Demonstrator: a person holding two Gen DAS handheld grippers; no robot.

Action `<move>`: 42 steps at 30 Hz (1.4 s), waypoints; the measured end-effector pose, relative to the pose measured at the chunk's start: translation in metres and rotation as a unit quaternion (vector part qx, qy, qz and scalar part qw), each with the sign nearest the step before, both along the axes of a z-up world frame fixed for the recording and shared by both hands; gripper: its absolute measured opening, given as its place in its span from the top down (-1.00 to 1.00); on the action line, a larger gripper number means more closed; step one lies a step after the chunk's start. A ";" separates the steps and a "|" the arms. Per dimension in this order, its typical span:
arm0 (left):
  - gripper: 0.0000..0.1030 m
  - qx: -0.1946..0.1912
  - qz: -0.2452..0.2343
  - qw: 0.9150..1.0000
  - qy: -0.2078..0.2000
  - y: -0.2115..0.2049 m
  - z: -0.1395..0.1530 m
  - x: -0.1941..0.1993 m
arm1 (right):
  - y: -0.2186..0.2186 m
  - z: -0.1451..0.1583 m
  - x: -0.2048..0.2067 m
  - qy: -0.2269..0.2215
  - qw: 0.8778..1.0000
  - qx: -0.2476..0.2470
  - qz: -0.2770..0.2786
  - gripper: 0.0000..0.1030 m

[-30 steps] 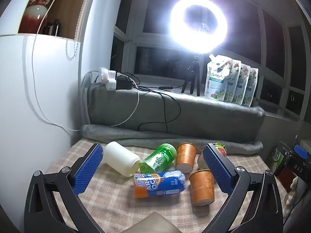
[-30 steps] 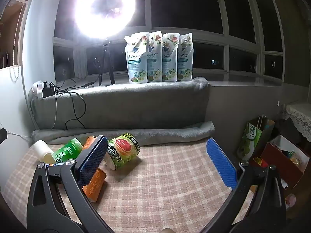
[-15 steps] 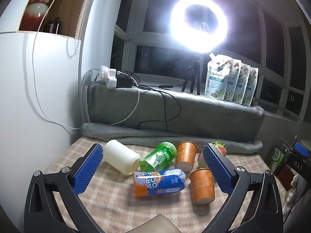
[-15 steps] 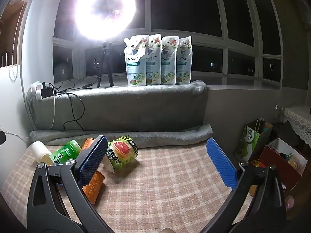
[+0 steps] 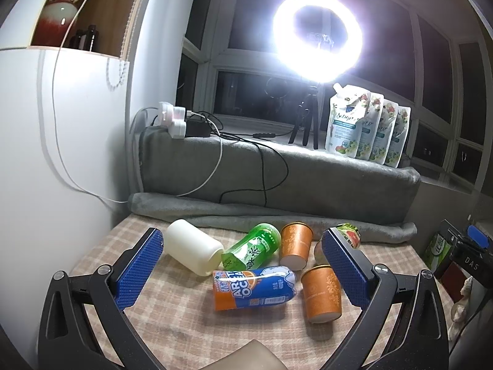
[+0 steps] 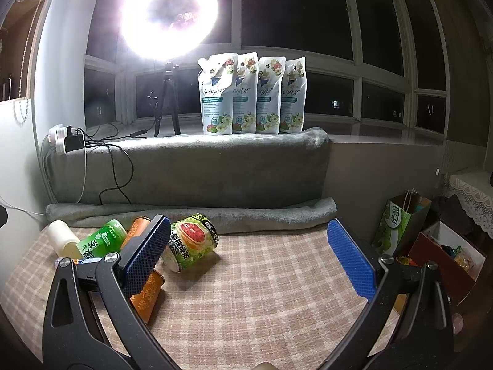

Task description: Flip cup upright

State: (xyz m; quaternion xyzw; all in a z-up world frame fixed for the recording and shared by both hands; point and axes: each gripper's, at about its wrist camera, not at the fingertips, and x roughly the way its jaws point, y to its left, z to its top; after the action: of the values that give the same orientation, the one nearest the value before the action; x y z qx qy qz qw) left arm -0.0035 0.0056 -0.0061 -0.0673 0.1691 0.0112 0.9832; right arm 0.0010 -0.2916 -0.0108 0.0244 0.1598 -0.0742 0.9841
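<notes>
Orange paper cups [image 5: 320, 291] lie tipped on the checked cloth [image 6: 262, 293] among other fallen containers, little changed from a moment ago, so with left gripper [image 5: 243, 266] and right gripper [image 6: 249, 256] wide open and empty, flipping seems unstarted.

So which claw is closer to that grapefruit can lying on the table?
Right, as far as I can judge. The right claw has the grapefruit can beside its left pad. From the left claw, the can peeks out beyond the right pad.
</notes>
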 end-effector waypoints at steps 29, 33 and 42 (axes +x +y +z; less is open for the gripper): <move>-0.98 -0.002 -0.001 1.000 0.001 0.000 -0.002 0.000 | 0.002 -0.001 0.000 0.005 1.000 -0.001 0.001 -1.00; -0.98 -0.002 -0.002 1.000 0.000 0.000 -0.002 0.000 | 0.002 0.000 0.001 0.005 1.000 -0.002 0.000 -1.00; -0.98 -0.002 -0.001 1.000 -0.001 0.001 -0.003 -0.002 | 0.003 -0.001 0.001 0.005 1.000 -0.003 -0.001 -1.00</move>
State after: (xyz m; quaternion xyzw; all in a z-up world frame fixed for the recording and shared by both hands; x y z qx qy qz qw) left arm -0.0056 0.0065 -0.0089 -0.0692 0.1682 0.0093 0.9833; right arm 0.0016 -0.2886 -0.0114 0.0209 0.1642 -0.0754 0.9833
